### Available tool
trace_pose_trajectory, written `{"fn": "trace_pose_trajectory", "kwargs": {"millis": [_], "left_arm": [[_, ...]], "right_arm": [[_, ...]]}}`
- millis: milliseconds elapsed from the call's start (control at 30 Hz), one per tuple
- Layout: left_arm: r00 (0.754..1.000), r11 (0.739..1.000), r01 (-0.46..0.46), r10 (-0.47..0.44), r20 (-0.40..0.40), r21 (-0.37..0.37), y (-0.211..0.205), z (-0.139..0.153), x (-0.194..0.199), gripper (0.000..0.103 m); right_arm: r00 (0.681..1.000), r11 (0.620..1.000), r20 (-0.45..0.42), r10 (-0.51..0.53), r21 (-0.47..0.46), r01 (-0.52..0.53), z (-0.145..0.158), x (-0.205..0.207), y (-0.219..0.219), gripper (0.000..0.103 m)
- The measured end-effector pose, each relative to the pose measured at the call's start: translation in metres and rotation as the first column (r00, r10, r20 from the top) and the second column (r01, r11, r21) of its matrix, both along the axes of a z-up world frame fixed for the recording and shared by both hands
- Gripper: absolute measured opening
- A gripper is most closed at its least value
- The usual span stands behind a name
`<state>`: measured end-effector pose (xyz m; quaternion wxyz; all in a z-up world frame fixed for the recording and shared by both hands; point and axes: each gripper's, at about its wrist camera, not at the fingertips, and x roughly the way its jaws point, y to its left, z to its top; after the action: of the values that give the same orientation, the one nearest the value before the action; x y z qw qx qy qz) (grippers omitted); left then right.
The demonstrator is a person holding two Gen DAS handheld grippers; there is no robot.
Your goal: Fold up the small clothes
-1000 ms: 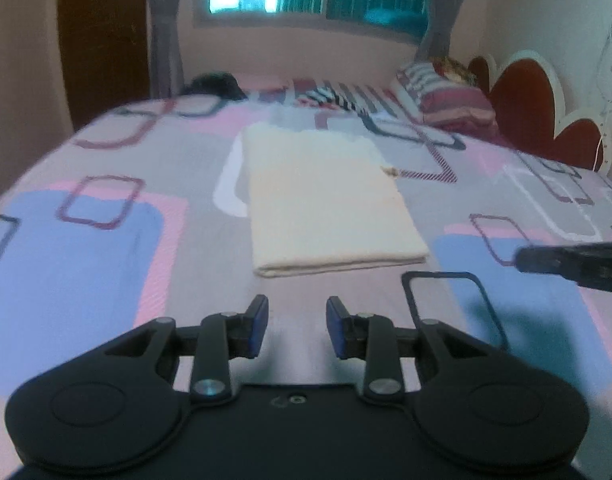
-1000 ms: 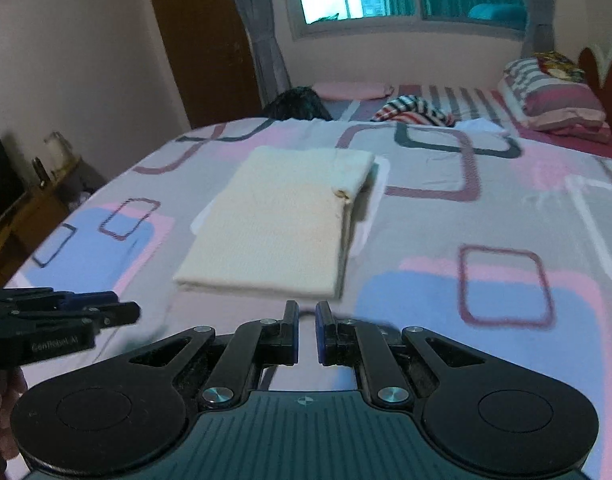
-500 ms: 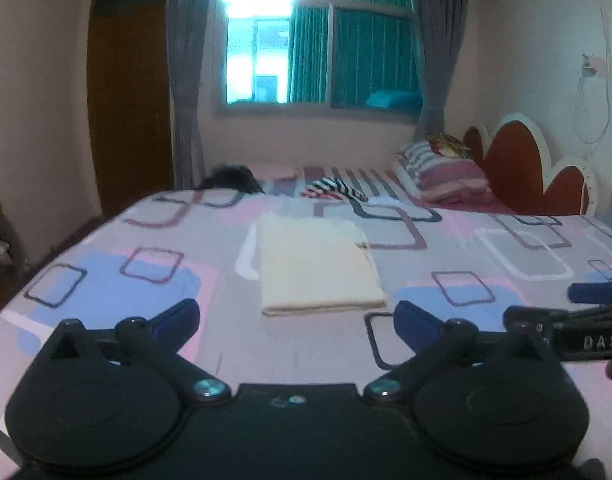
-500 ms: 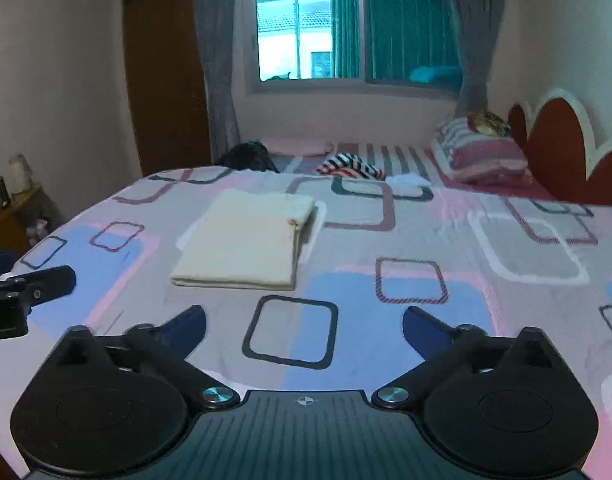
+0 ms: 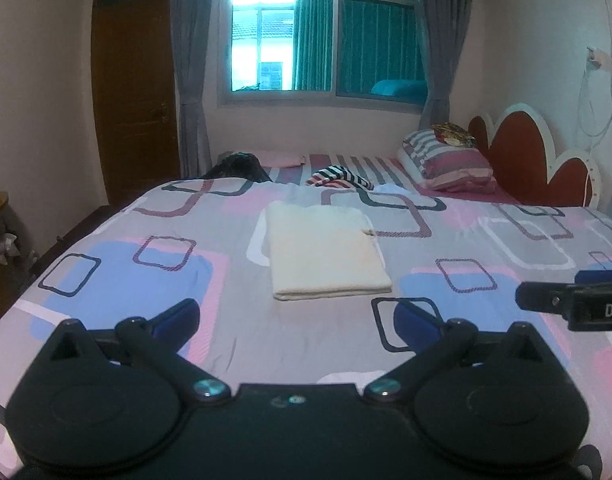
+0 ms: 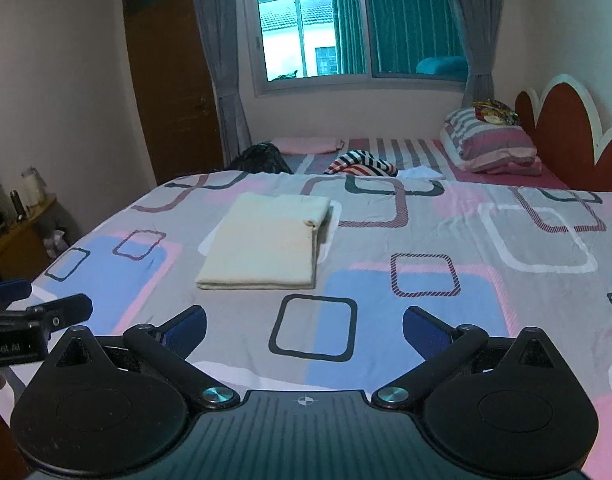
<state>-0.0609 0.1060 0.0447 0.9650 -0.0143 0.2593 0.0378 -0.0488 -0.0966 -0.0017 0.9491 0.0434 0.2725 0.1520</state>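
Cream folded cloth (image 5: 326, 252) mid-frame: soft, light (likely limp); pinch near-edge corners. Left gripper (image 5: 295, 322), right gripper (image 6: 303, 326) spread wide, empty.

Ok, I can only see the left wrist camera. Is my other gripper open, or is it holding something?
Observer: The right gripper is wide open, with nothing between its fingers.
Operator: What's under it?
Observer: A black-outlined square printed on the bedsheet shows between its fingertips. The folded cream cloth lies further ahead and to the left, untouched.
Operator: Is the cloth tidy on its right side?
Observer: In the right wrist view that side shows the stacked layer edges, and they look roughly lined up.
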Motion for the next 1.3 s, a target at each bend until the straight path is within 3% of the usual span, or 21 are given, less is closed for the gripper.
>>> {"fn": "trace_pose_trajectory", "kwargs": {"millis": [1300], "left_arm": [[1.000,1.000,-0.002,0.002,-0.023,-0.005,0.0025,0.0043,0.0020,0.103]], "right_arm": [[0.999,1.000,-0.032,0.012,0.019,-0.011,0.0082,-0.0007,-0.0039,0.103]]}}
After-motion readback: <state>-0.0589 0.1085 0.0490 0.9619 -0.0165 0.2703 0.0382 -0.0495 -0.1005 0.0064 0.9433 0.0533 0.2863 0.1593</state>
